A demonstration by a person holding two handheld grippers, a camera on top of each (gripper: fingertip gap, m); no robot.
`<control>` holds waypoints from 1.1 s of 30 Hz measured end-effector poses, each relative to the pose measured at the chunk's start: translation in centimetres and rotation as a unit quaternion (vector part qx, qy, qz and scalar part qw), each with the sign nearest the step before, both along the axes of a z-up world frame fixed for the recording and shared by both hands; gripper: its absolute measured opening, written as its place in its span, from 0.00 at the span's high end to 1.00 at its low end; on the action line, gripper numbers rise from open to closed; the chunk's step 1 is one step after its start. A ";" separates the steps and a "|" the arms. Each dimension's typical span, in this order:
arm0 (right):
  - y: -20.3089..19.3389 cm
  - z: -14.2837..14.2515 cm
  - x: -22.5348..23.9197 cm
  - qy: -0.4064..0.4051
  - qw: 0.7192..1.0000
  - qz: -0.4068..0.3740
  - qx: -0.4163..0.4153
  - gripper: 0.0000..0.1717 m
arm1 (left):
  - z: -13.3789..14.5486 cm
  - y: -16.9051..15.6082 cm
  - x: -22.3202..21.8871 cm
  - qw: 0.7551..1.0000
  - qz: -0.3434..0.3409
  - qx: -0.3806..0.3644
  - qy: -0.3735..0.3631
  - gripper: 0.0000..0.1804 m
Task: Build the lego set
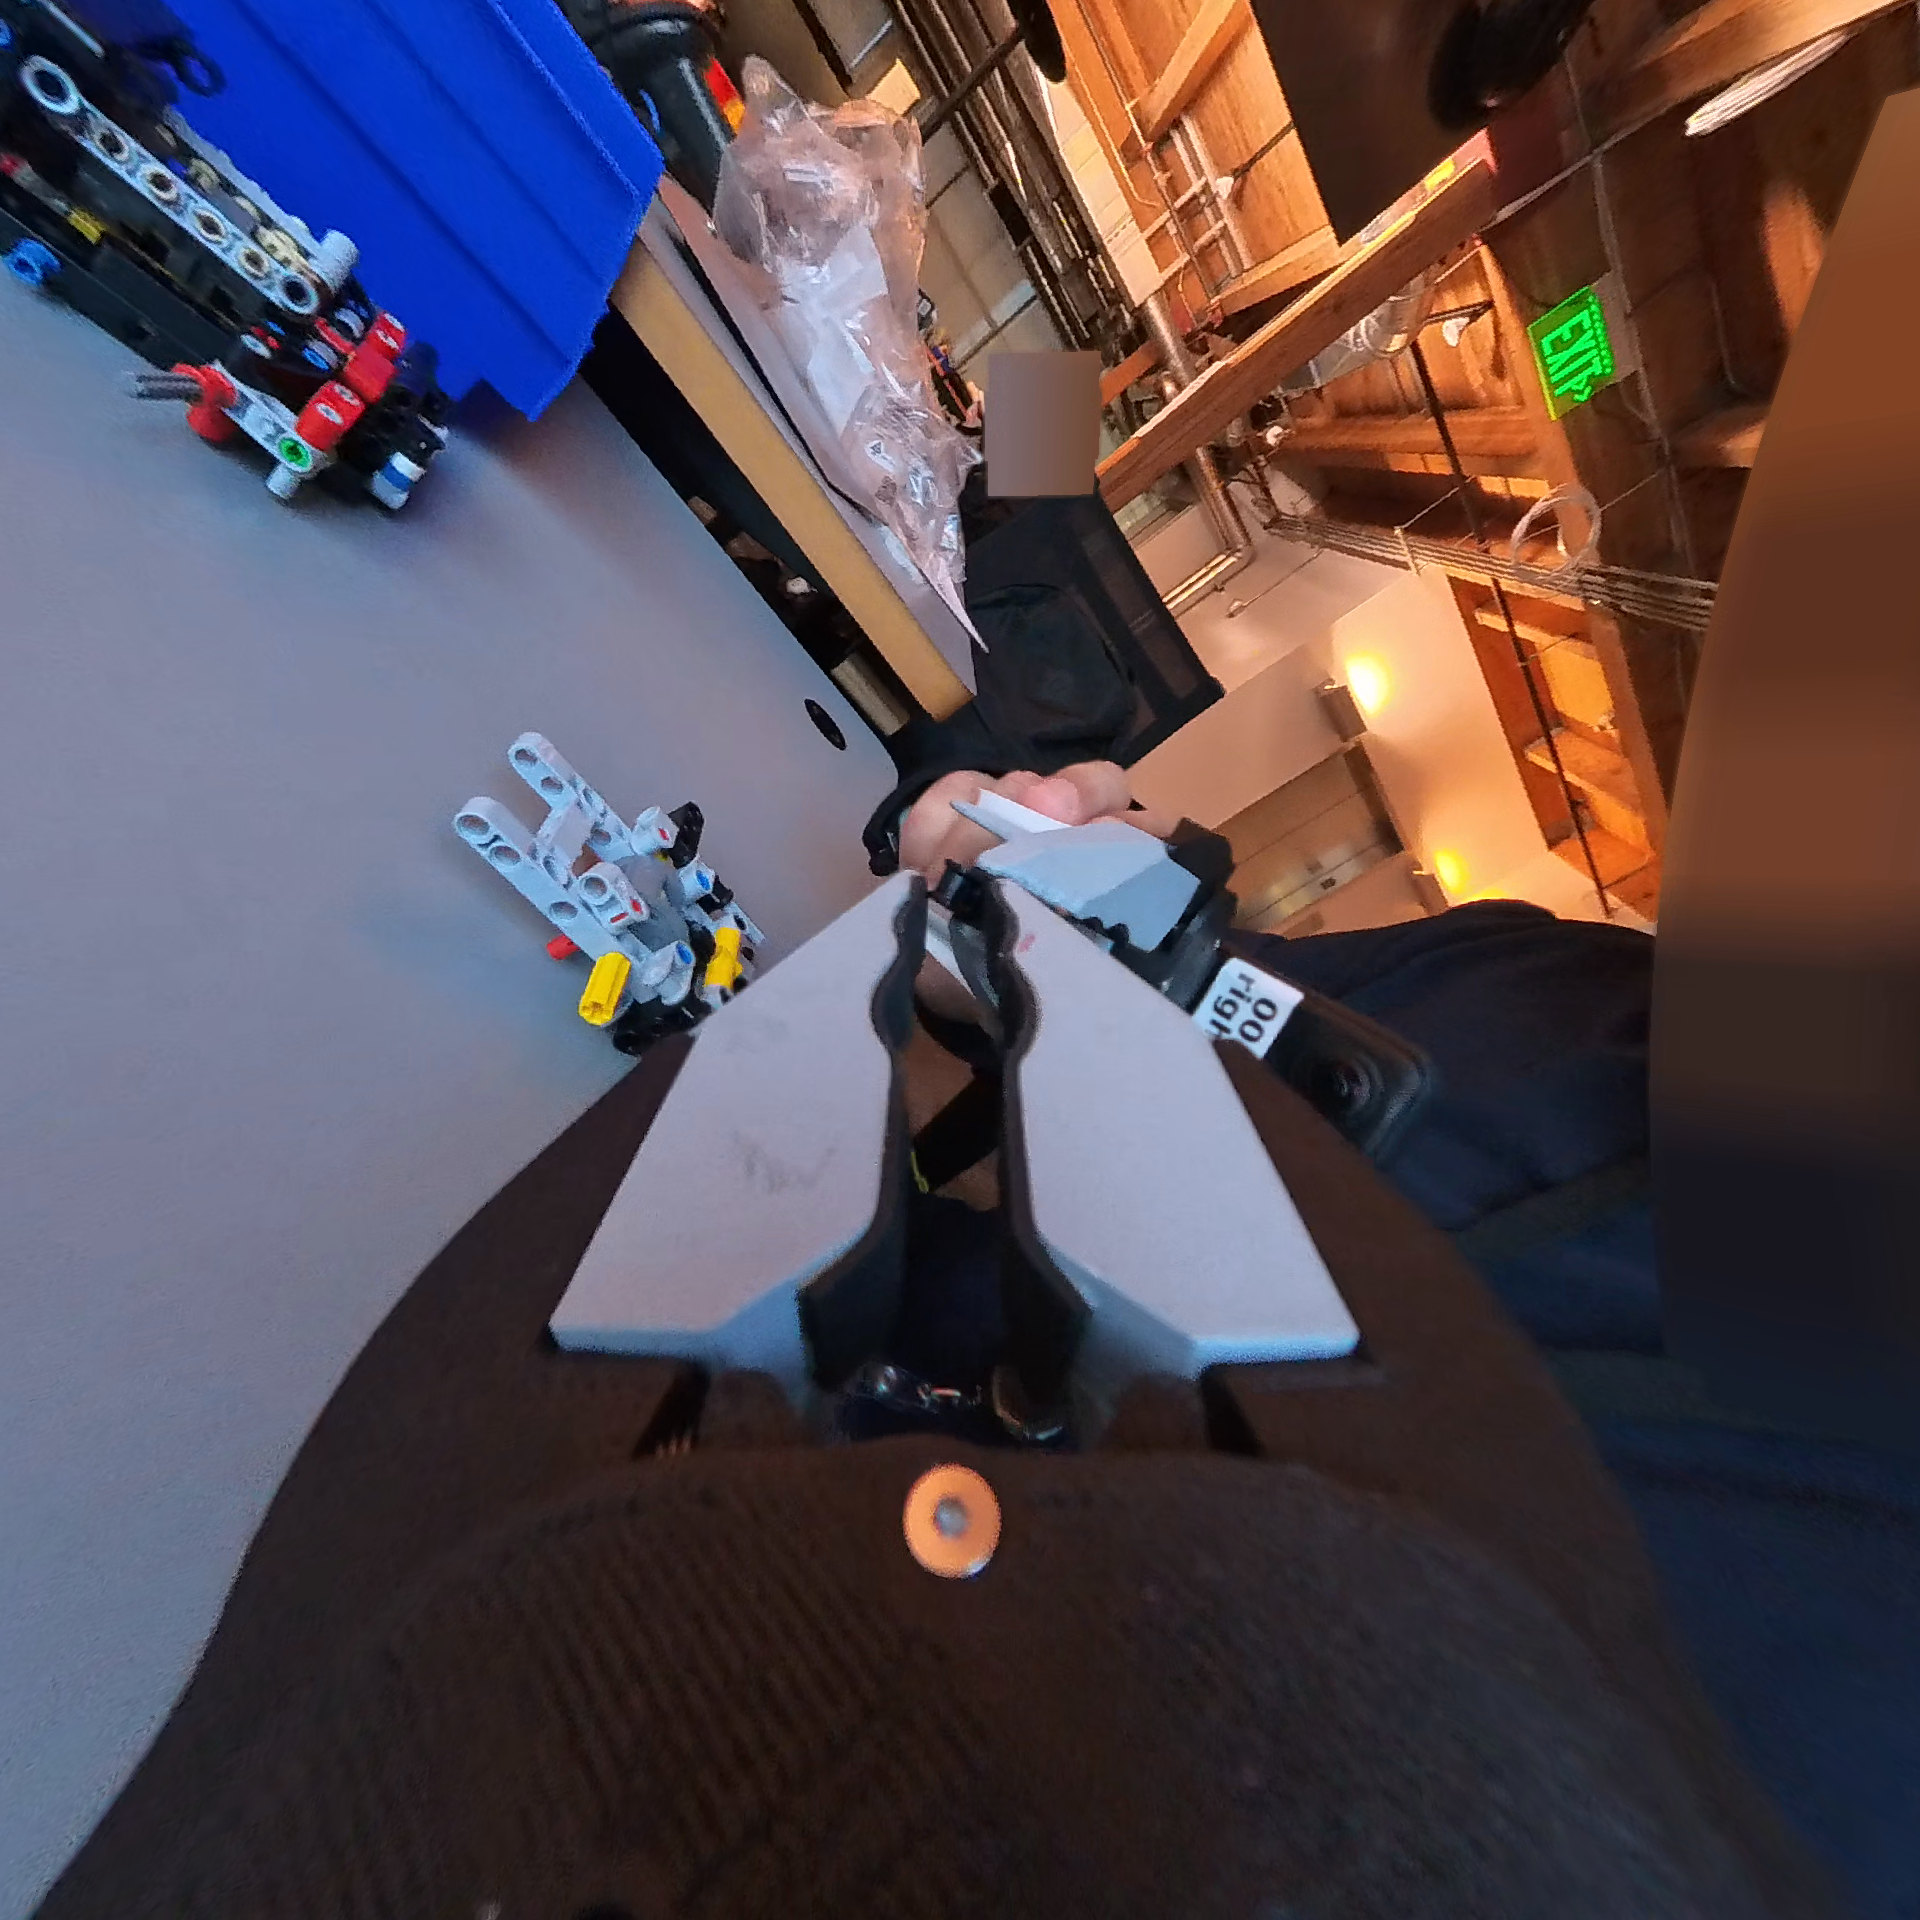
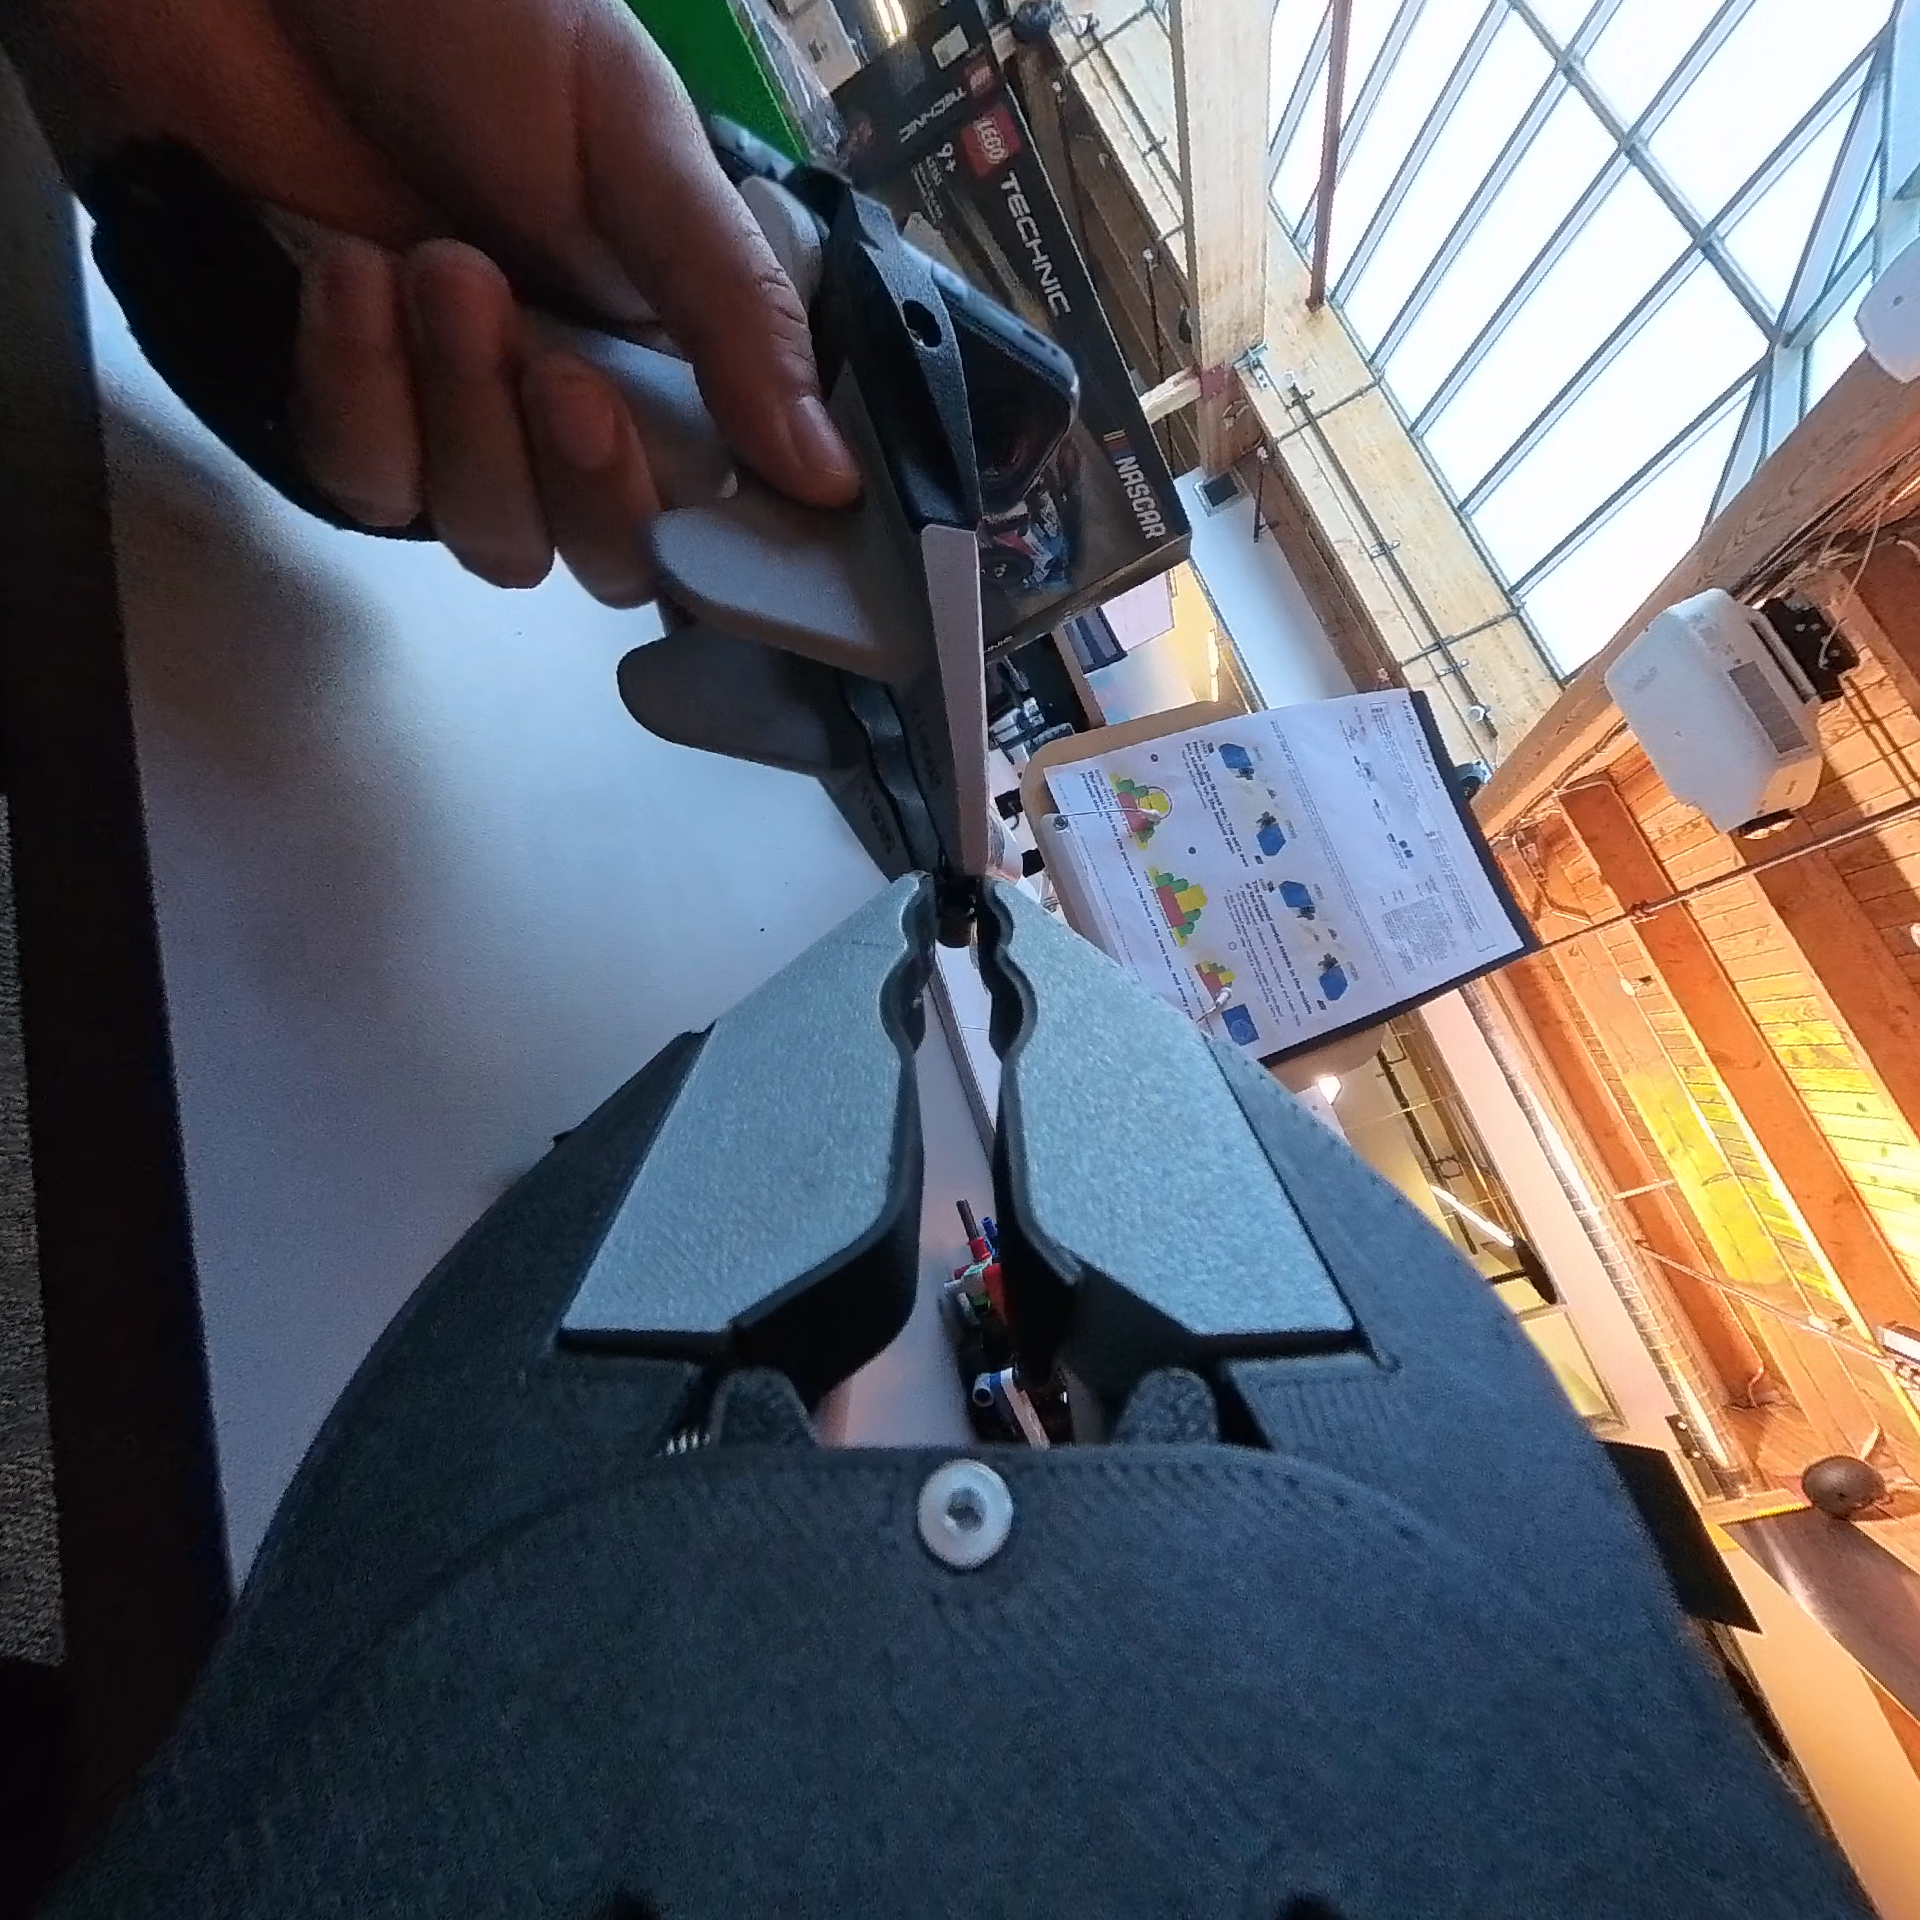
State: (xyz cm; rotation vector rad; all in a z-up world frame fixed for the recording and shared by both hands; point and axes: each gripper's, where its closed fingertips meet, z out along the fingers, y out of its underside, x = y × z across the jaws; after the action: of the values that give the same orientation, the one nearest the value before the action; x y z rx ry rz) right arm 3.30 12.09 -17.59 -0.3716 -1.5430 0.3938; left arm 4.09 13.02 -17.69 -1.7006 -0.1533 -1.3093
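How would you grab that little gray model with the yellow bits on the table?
Probably by the two pale beams of the small model. They stick out side by side from its end away from the gripper, with bare table around them. Coming from that far end or from above, jaws could close across one beam's flat sides. The yellow pegs and the other bits look too small and crowded.

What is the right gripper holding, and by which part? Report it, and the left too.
The right gripper pinches a small black piece at its fingertips, by the near end. The left gripper meets the far end; whether it grips cannot be told.
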 end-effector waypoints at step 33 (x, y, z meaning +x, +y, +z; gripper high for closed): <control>-1.8 -1.5 0.4 -0.039 0.997 0.045 -0.047 0.97 | -1.6 -1.5 0.5 0.996 -0.085 0.007 0.021 0.96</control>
State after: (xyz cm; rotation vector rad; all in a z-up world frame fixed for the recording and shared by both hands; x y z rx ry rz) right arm 3.73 10.32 -19.08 -0.3958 -1.6240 0.5294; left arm 4.57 11.53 -19.32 -1.7582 0.0265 -1.3946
